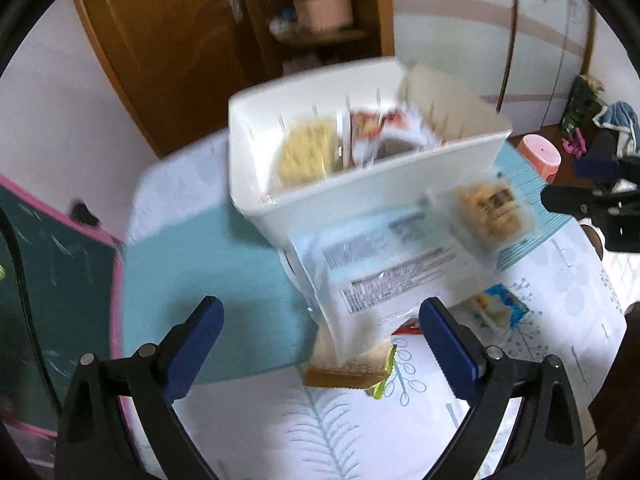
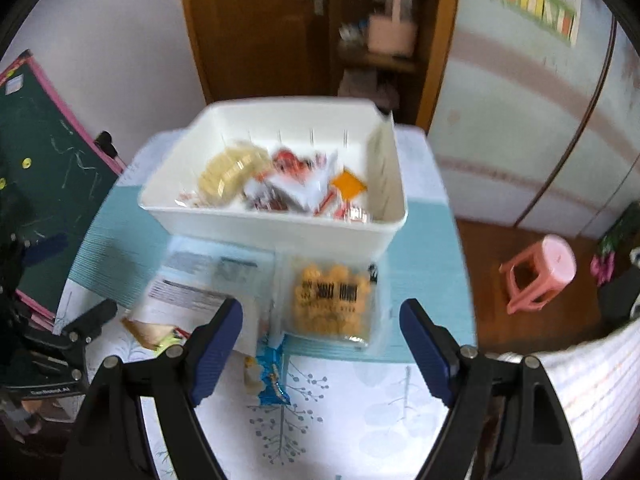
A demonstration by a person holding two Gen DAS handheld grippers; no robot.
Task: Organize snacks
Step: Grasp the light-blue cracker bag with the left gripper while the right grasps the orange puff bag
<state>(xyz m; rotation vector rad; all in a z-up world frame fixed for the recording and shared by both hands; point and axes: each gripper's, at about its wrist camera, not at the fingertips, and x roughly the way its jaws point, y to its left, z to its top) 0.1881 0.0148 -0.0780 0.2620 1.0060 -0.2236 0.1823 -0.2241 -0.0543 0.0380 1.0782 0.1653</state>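
A white bin (image 1: 384, 196) (image 2: 280, 232) stands on the table and holds a pale round-cracker pack (image 1: 304, 152) (image 2: 232, 172) and red-and-white packets (image 2: 296, 184). In front of it lie a large white-blue printed bag (image 1: 380, 272) (image 2: 200, 280), a clear tub of yellow snacks (image 1: 490, 208) (image 2: 332, 300), a small blue packet (image 1: 500, 308) (image 2: 272, 376) and a brown wafer pack (image 1: 348, 372) (image 2: 150, 332). My left gripper (image 1: 324, 344) is open above the bag's near end and the wafer pack. My right gripper (image 2: 320, 344) is open just before the tub.
A teal mat (image 1: 208, 276) covers the patterned tablecloth (image 2: 340, 420). A green chalkboard (image 2: 52, 184) leans at the left. A pink stool (image 2: 540, 276) stands on the floor at the right. A wooden cabinet (image 2: 280, 28) is behind the table.
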